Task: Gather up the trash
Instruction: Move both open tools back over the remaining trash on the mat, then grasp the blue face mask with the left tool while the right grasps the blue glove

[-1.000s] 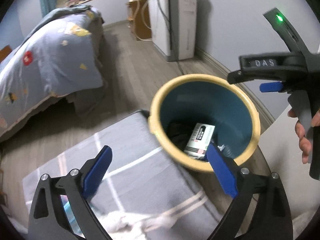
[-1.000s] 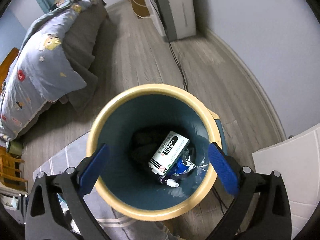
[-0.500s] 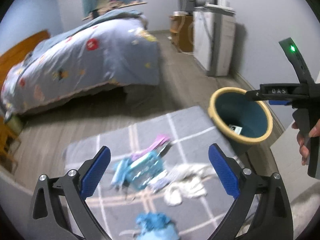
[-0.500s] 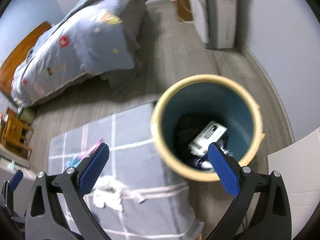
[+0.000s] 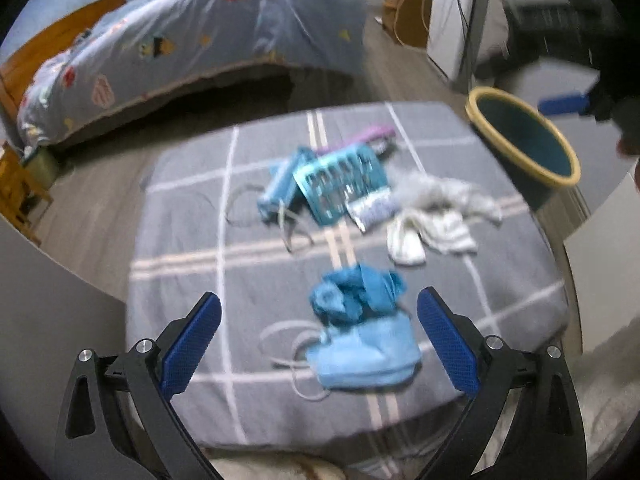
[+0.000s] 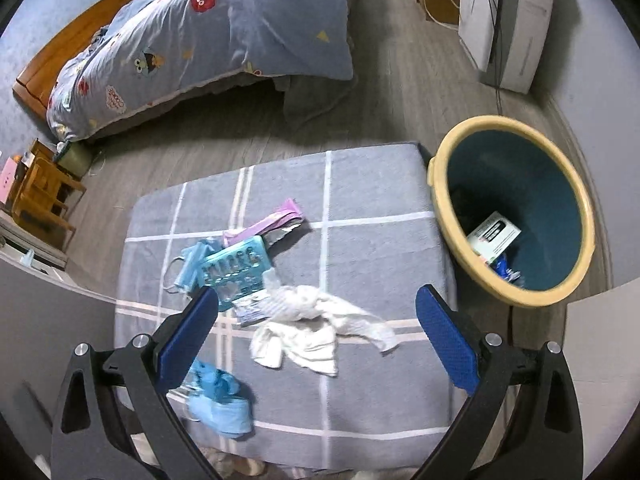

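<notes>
— Where does the trash lie for us?
— On the grey checked pad (image 6: pixel 360 248), in one loose group: a white crumpled tissue (image 6: pixel 308 328), a teal blister pack (image 6: pixel 236 270) touching a folded blue face mask (image 6: pixel 190 264), a purple wrapper (image 6: pixel 264 222) just behind them, and a crumpled blue mask (image 5: pixel 360 328) nearest to us. The trash bin (image 6: pixel 516 292), yellow-rimmed and teal inside, stands just beside the pad's right edge.

— And our tongs?
— The left tongs (image 5: pixel 318 344) are spread wide and grip nothing; the crumpled blue mask shows between the blue pads (image 5: pixel 192 344) without touching them. The right tongs (image 6: pixel 316 338) are just as wide apart and empty, with the white tissue showing between them.

— What does one view give us that the other lacks?
— The right wrist view looks into the bin, where a white printed box (image 6: pixel 494 236) and a blue scrap lie at the bottom; the left view shows only the bin's rim and dark inside. The left view, blurred, catches one blue finger of the right tongs above the bin, and shows the blue mask whole. Both show the bed (image 6: pixel 208 40) behind the pad and a white appliance (image 6: pixel 508 20) by the wall.
</notes>
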Demonstrator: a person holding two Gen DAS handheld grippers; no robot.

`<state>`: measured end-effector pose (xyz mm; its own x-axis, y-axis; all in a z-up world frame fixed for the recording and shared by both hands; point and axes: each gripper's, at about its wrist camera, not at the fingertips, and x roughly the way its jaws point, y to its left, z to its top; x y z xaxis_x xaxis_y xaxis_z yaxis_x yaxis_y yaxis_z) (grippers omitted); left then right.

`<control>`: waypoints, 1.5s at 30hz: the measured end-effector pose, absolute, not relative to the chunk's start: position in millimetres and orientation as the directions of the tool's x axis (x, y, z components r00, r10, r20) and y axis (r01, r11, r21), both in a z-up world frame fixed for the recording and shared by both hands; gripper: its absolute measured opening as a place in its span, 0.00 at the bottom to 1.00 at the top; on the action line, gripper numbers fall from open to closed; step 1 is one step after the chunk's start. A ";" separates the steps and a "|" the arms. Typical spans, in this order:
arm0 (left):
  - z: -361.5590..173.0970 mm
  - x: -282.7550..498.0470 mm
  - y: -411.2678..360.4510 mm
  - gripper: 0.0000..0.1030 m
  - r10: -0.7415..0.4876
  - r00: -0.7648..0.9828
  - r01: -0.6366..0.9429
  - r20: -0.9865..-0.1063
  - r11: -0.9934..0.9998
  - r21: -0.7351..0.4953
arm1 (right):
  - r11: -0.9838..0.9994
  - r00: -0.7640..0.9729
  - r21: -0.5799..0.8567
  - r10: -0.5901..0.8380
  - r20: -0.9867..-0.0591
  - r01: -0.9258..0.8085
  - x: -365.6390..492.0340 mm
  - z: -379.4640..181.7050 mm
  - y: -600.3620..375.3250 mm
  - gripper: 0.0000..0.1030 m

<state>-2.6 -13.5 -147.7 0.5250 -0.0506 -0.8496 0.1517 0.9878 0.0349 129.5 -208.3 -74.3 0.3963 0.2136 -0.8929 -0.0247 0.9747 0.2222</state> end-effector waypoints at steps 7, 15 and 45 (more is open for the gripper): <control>-191.6 -3.5 -23.9 0.74 -0.094 0.373 0.189 -0.923 0.982 -0.024 | 0.981 0.393 0.184 0.191 -0.899 -0.056 126.5 -72.9 -192.8 0.94; -203.8 -2.5 -18.0 0.19 -0.108 0.282 0.218 -0.953 0.975 -0.046 | 0.976 0.345 0.205 0.219 -0.913 -0.075 125.9 -89.0 -180.2 0.94; -207.1 33.8 62.8 0.10 -0.099 0.286 0.042 -0.953 0.995 -0.091 | 0.951 0.079 0.167 0.193 -0.978 -0.260 106.6 -189.7 -78.1 0.13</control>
<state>33.8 62.8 -207.1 0.2863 -0.0990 -0.9530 0.0415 0.9950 -0.0909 106.6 -78.1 -189.7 0.0795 0.1935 -0.9779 -0.2604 0.9509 0.1670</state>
